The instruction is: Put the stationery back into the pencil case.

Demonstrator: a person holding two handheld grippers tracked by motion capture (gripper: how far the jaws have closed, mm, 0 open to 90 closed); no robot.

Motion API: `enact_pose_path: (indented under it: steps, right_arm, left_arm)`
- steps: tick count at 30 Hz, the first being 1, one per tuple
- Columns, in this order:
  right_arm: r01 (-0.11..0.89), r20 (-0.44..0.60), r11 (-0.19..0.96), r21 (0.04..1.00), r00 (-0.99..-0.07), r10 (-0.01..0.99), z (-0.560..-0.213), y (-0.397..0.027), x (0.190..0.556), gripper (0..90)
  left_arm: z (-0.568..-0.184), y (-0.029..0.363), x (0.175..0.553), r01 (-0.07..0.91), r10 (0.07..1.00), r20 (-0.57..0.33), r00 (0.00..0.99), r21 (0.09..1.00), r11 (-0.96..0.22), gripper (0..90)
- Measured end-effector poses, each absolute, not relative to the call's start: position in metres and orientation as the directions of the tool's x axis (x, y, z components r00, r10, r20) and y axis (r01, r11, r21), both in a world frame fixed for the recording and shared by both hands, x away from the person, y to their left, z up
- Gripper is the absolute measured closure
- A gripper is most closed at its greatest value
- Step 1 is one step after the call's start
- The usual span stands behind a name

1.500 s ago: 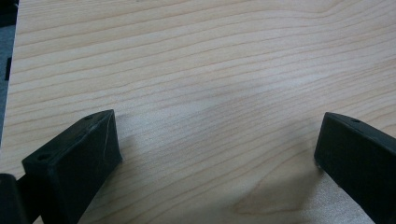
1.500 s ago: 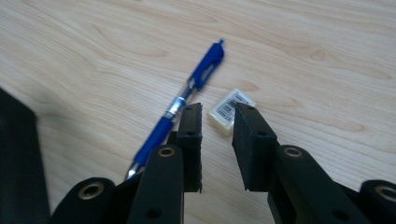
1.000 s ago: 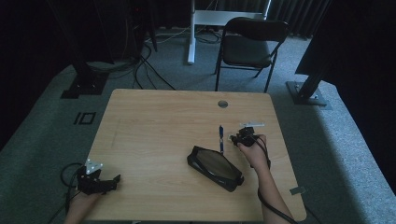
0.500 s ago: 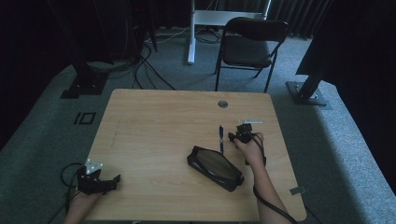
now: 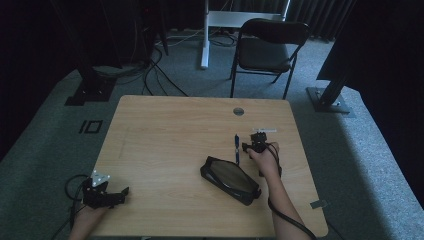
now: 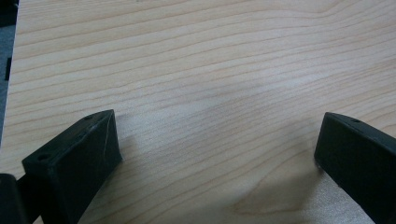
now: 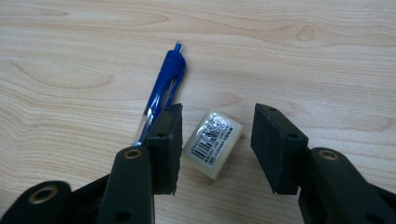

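In the right gripper view a small white eraser [image 7: 212,144] in a clear wrapper with a barcode lies on the wooden table between the jaws of my right gripper [image 7: 215,130]. The jaws stand open on either side of it. A blue pen [image 7: 163,93] lies just beyond the left jaw. In the high view the right gripper [image 5: 256,141] hovers right of the blue pen [image 5: 237,148], beyond a black pencil case [image 5: 231,179]. My left gripper [image 5: 119,194] rests at the table's near left corner, and its jaws [image 6: 215,140] are wide open over bare wood.
The table [image 5: 175,130] has a round cable grommet [image 5: 238,111] near its far edge. A black chair [image 5: 267,45] stands beyond the table. Cables and stand bases [image 5: 87,92] lie on the grey carpet to the left and right.
My right gripper has crept a little forward and left, toward the pen. The left gripper, the pen and the pencil case have stayed put.
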State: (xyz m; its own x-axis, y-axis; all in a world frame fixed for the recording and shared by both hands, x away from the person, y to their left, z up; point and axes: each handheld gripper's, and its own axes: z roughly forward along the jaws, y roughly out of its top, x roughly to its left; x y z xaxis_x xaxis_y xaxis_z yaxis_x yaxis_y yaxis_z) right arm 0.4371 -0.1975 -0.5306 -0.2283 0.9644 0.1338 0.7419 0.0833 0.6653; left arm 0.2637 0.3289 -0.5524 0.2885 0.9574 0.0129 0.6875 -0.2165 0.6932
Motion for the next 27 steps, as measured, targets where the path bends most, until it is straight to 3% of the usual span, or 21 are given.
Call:
enact_pose_path:
  steps: [5,19,27]
  right_arm:
    - [0.747,0.133,0.082,0.660,-0.224,0.965,-0.5323,-0.1954,0.4385,53.5]
    - [0.740,0.029,0.186,0.646,-0.267,0.963,-0.5348,-0.1950,0.4346,67.0]
    - [0.727,0.012,0.227,0.648,-0.308,0.951,-0.5285,-0.1991,0.4312,67.9]
  left_arm:
    - [-0.5525,0.3289,0.2637,0.687,0.957,0.013,0.288,0.693,-0.216,0.2]
    - [-0.5525,0.3289,0.2637,0.687,0.957,0.013,0.289,0.693,-0.216,0.2]
    - [-0.5525,0.3289,0.2637,0.687,0.957,0.013,0.288,0.693,-0.216,0.2]
